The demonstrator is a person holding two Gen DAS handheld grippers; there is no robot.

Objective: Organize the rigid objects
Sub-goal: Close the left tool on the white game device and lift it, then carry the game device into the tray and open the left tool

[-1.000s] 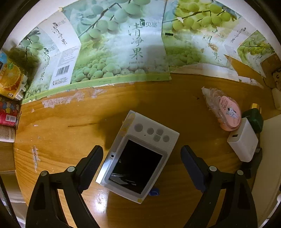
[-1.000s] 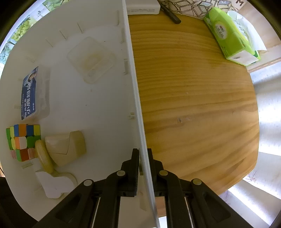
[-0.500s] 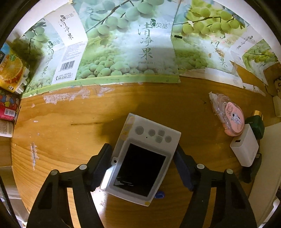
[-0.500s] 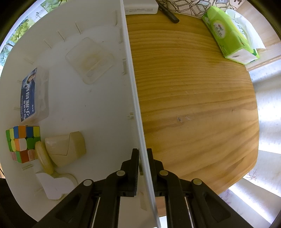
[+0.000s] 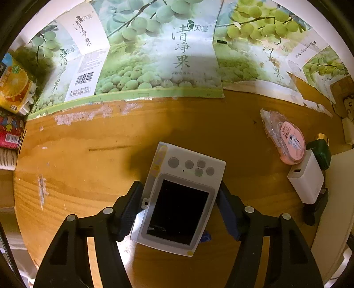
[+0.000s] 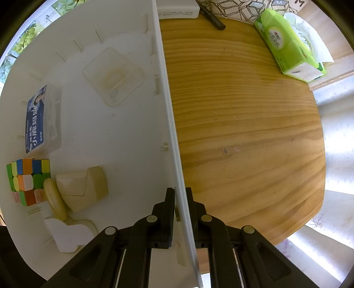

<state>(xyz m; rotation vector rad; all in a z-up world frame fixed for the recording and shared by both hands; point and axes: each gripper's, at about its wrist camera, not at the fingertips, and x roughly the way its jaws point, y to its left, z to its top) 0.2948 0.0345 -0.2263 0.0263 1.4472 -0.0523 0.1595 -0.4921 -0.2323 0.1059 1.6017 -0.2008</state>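
Note:
A small white digital camera (image 5: pixel 180 199) lies screen-up on the wooden table in the left wrist view. My left gripper (image 5: pixel 179 210) is shut on it, one finger against each long side. In the right wrist view my right gripper (image 6: pixel 179 199) is shut on the thin rim of a white bin (image 6: pixel 170 124). Inside the bin lie a Rubik's cube (image 6: pixel 27 179), a clear box with a blue label (image 6: pixel 42 119), a clear plastic lid (image 6: pixel 112 76) and a beige holder (image 6: pixel 81 190).
A white USB charger (image 5: pixel 307 179), a dark green plug (image 5: pixel 318 150) and pink wrapped tape (image 5: pixel 285 138) lie right of the camera. Green fruit packaging (image 5: pixel 154 55) lines the back. A green tissue pack (image 6: pixel 287 44) and a black pen (image 6: pixel 212 18) sit on the table beyond the bin.
My left gripper's fingers closed in from wide open until they pressed the camera's sides. The right gripper kept its hold on the bin rim.

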